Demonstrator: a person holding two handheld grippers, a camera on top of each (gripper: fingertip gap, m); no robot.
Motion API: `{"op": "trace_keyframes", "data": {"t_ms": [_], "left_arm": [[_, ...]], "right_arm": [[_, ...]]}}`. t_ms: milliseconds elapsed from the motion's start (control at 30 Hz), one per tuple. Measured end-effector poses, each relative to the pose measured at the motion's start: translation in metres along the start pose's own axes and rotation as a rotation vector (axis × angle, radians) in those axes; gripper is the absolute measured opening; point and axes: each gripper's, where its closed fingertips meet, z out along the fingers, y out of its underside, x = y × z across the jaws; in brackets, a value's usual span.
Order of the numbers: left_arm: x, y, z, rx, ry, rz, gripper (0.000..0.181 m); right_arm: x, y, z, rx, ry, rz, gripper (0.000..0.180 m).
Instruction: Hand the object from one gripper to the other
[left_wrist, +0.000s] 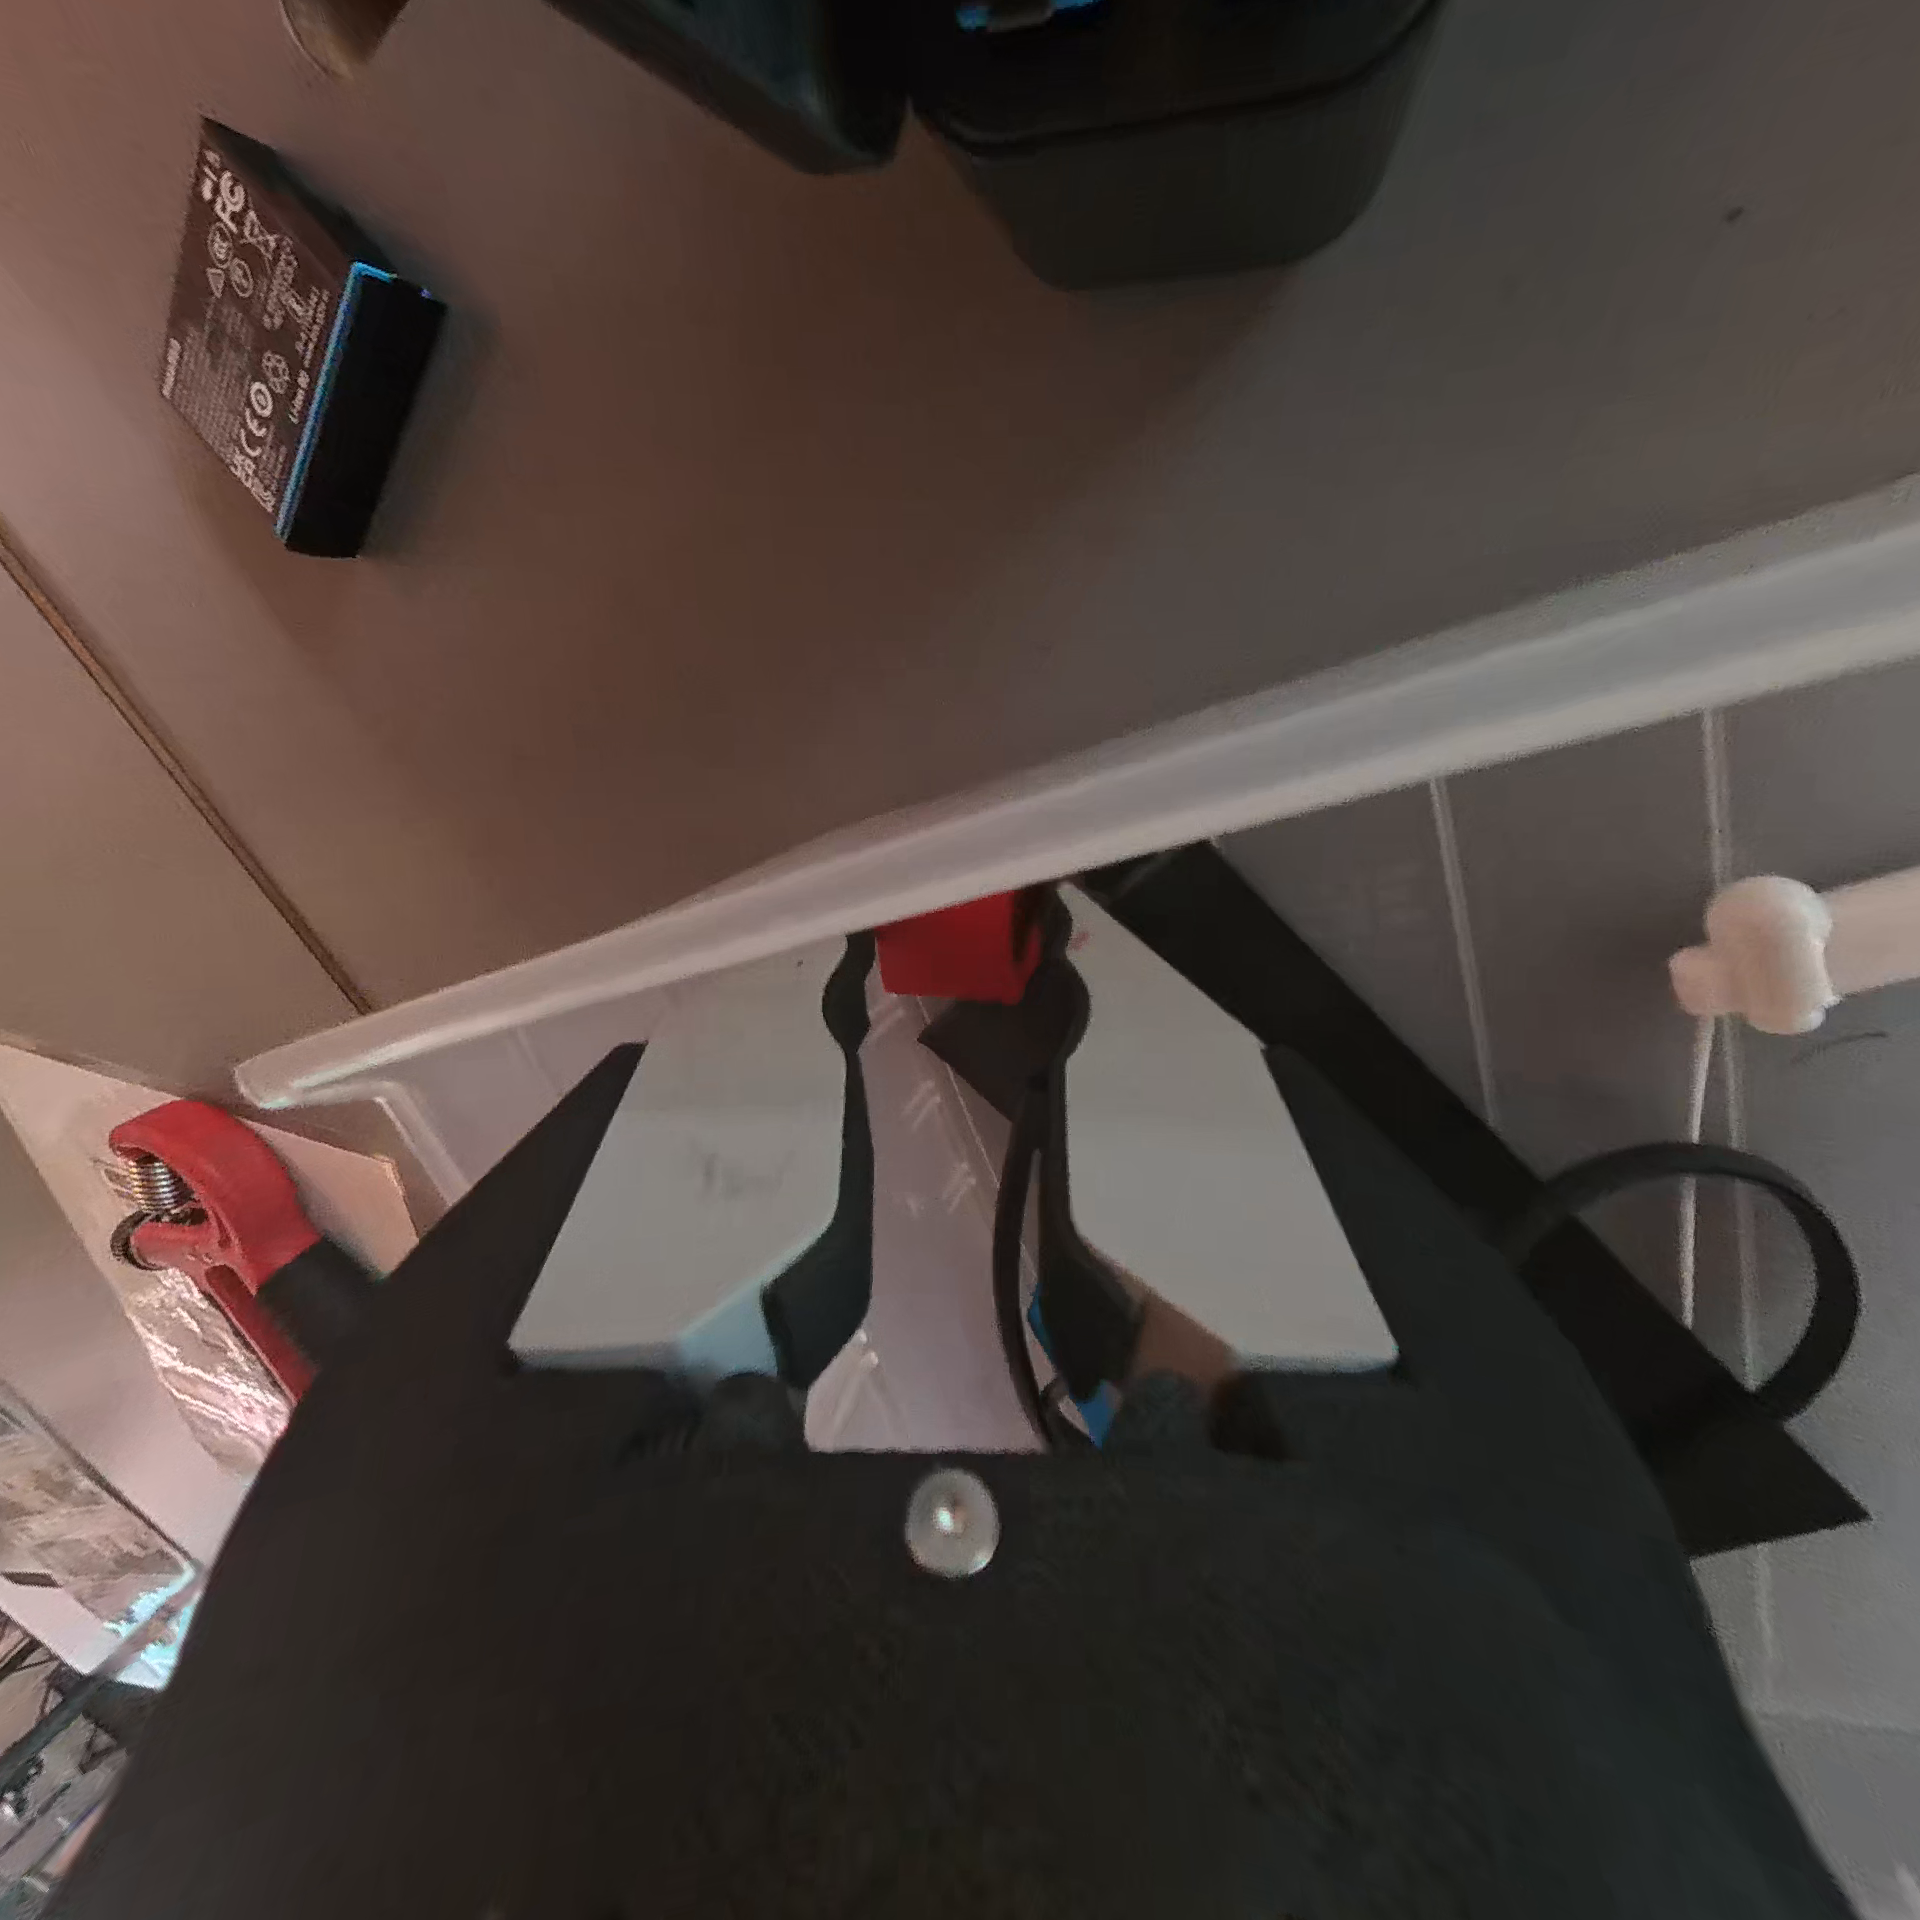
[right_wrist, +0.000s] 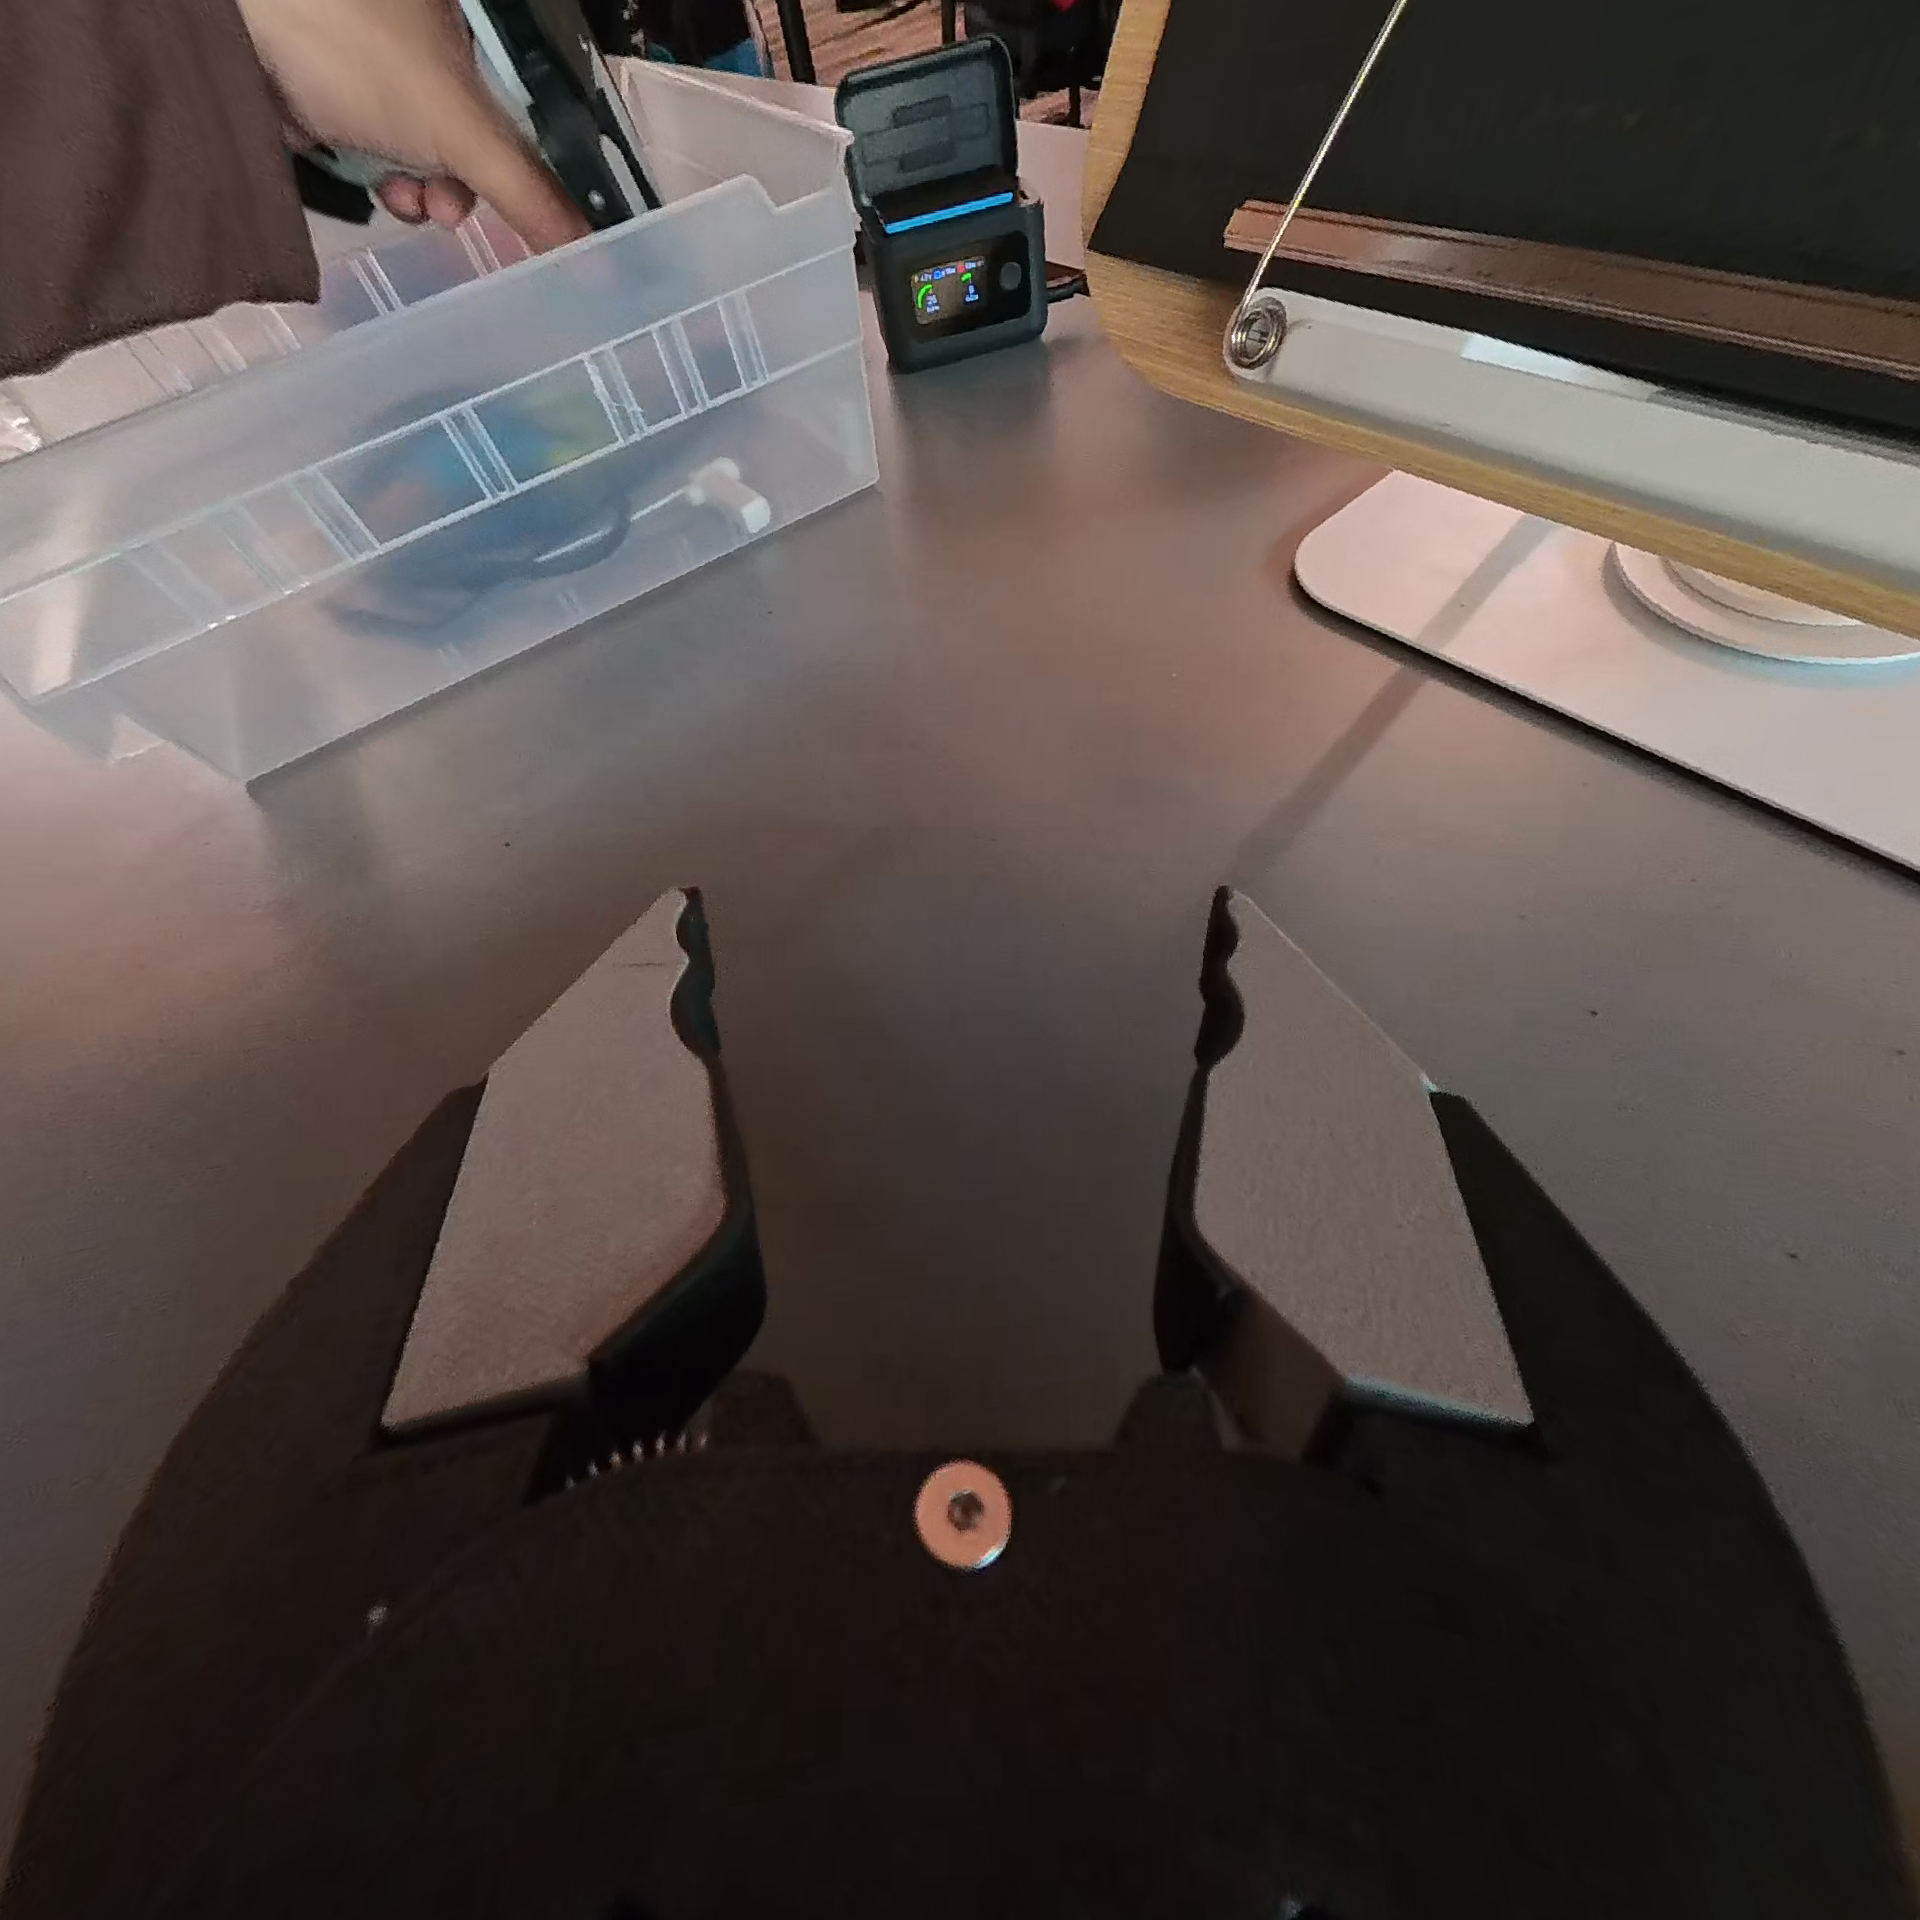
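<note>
In the left wrist view my left gripper (left_wrist: 956, 997) reaches down into a translucent plastic bin (left_wrist: 1039, 769). Its two fingers stand close together on either side of a small red block (left_wrist: 935, 961), touching both sides just under the bin's rim. A thin black cable (left_wrist: 1013, 1195) runs along the right finger. In the right wrist view my right gripper (right_wrist: 956, 935) is wide open and empty, low over the dark table (right_wrist: 987, 727). The bin (right_wrist: 468, 416) stands far left of it, with a person's hand (right_wrist: 416, 135) holding the left gripper (right_wrist: 582, 145) inside.
A black battery (left_wrist: 301, 343) lies on the table beyond the bin. A red spring clamp (left_wrist: 208, 1205) sits outside the bin's corner. In the bin are a white part (left_wrist: 1756, 966) and a black loop (left_wrist: 1714, 1247). A charger case (right_wrist: 951, 281) and a monitor stand base (right_wrist: 1558, 623) stand ahead. One gripper's finger ends stand about 40 cm off the other's. My right tips are about 50 cm from the black battery (left_wrist: 301, 343), my left tips only 15 cm.
</note>
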Motion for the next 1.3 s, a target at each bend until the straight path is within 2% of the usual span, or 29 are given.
{"op": "trace_keyframes", "data": {"t_ms": [167, 267, 333, 433, 567, 633, 700, 767, 833, 1000, 1133, 1300], "left_arm": [[-0.007, -0.009, -0.03, 0.133, -0.123, 0.099, 0.024], [-0.01, -0.021, -0.069, 0.279, -0.243, 0.148, 0.024], [0.005, -0.034, -0.103, 0.422, -0.263, 0.159, 0.024], [0.06, -0.054, -0.16, 0.658, -0.234, 0.244, 0.024], [0.162, -0.068, -0.229, 0.952, -0.177, 0.399, 0.024], [0.221, -0.069, -0.254, 1.106, -0.106, 0.489, 0.025], [0.268, -0.068, -0.271, 1.252, -0.011, 0.503, 0.024], [0.303, -0.066, -0.281, 1.38, 0.073, 0.49, 0.025], [0.324, -0.064, -0.279, 1.471, 0.096, 0.489, 0.024], [0.346, -0.056, -0.258, 1.626, 0.13, 0.464, 0.024], [0.343, -0.057, -0.245, 1.638, 0.026, 0.498, 0.024], [0.345, -0.055, -0.247, 1.65, 0.093, 0.493, 0.024]], "right_arm": [[-0.005, 0.002, 0.0, -0.01, -0.049, 0.023, 0.088], [-0.005, 0.001, -0.001, -0.005, -0.083, 0.043, 0.085], [-0.005, -0.002, -0.003, 0.016, -0.107, 0.046, 0.081], [-0.005, -0.008, -0.006, 0.059, -0.15, 0.054, 0.075], [-0.01, -0.02, -0.014, 0.138, -0.249, 0.081, 0.072], [-0.021, -0.028, -0.022, 0.172, -0.363, 0.103, 0.071], [-0.033, -0.04, -0.037, 0.232, -0.522, 0.166, 0.069], [-0.042, -0.056, -0.059, 0.317, -0.684, 0.241, 0.067], [-0.041, -0.065, -0.074, 0.367, -0.755, 0.286, 0.064], [-0.038, -0.062, -0.077, 0.347, -0.745, 0.26, 0.063], [-0.037, -0.055, -0.068, 0.313, -0.709, 0.244, 0.063], [-0.028, -0.049, -0.06, 0.283, -0.601, 0.199, 0.055]]}}
